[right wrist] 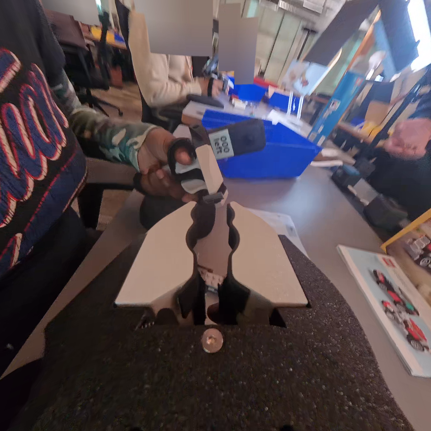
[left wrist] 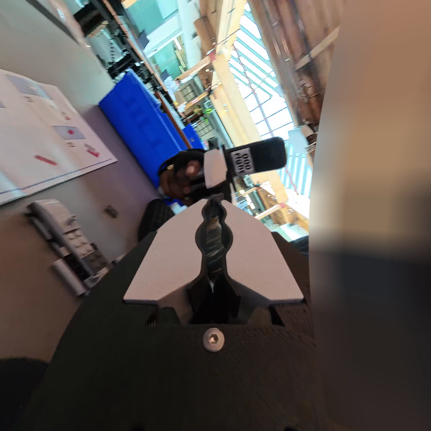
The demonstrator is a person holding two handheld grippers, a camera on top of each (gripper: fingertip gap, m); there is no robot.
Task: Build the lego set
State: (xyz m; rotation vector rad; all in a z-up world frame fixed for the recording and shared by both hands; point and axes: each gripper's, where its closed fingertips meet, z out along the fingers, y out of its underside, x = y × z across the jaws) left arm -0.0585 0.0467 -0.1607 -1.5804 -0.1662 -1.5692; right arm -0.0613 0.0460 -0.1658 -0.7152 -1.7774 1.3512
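My left gripper [left wrist: 215, 202] is shut on a small dark grey lego piece [left wrist: 215, 200] pinched at its tips and held in the air. In the right wrist view the left gripper [right wrist: 217, 194] comes in from the upper left, and the piece [right wrist: 212, 198] hangs just above my right gripper's tips. My right gripper [right wrist: 212, 204] has a narrow gap between its fingers and holds nothing. It also shows in the left wrist view [left wrist: 215, 184], right behind the piece, in a person's hand.
A blue bin [right wrist: 256, 151] stands at the back of the grey table [right wrist: 314, 210]. An instruction booklet [right wrist: 384, 303] and a yellow-edged box of parts [right wrist: 415, 235] lie to the right. A grey lego build [left wrist: 70, 245] sits by open instructions [left wrist: 46, 140]. Another person's hand [right wrist: 408, 137] is at far right. The grippers are tip to tip, or close to it.
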